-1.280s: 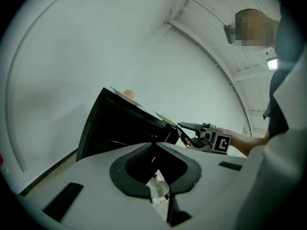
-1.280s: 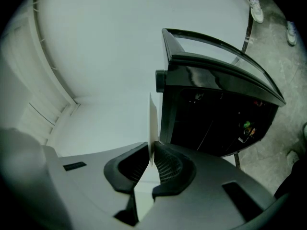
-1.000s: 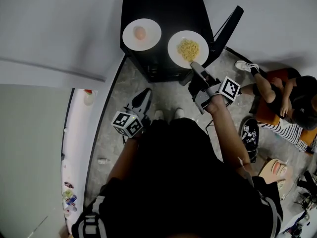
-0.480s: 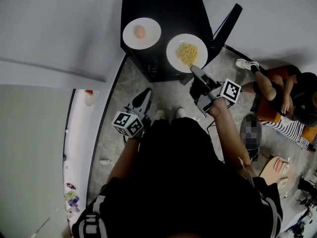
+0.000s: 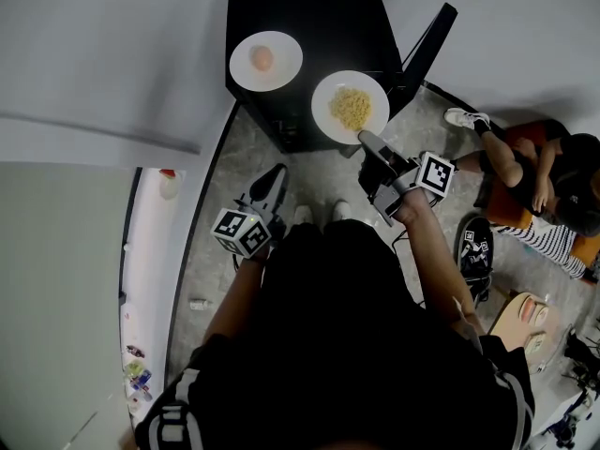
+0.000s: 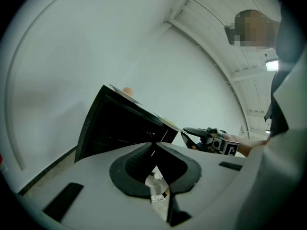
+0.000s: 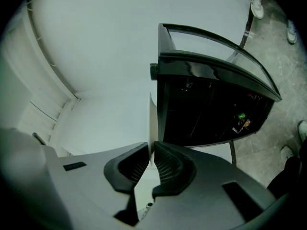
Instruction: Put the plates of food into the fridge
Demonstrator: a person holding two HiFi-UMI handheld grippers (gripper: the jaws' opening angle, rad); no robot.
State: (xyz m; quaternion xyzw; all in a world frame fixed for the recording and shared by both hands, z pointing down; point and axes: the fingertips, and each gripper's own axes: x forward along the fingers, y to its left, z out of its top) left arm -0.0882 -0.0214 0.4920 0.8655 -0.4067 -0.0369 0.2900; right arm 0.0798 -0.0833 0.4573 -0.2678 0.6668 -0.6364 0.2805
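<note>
1. The right gripper (image 5: pixel 362 139) pinches the near rim of the noodle plate (image 5: pixel 322 101), its jaws nearly together on the thin edge. Held by one edge only, the plate can droop on its far side, and the noodles (image 5: pixel 352 108) would slide off.
2. That plate is at the front right corner of the black cabinet (image 5: pixel 319 12) and, as far as the head view shows, lies partly past the edge. If the pinch slips there, the plate falls to the floor.
3. The left gripper (image 6: pixel 151 145) hangs low in front of the cabinet, jaws together on nothing, well apart from both plates. It gives no support from below, so any wobble goes unchecked.
4. The second plate (image 5: pixel 286 71), which carries one small round piece of food, stands near on the cabinet top. A wide swing could knock it.
5. A dark panel (image 5: pixel 433 40), probably a door, leans just beside the cabinet's right side. The plate's rim could catch on it.
6. A person (image 5: pixel 548 181) sits on the floor to the right, where a spill could land close by.
</note>
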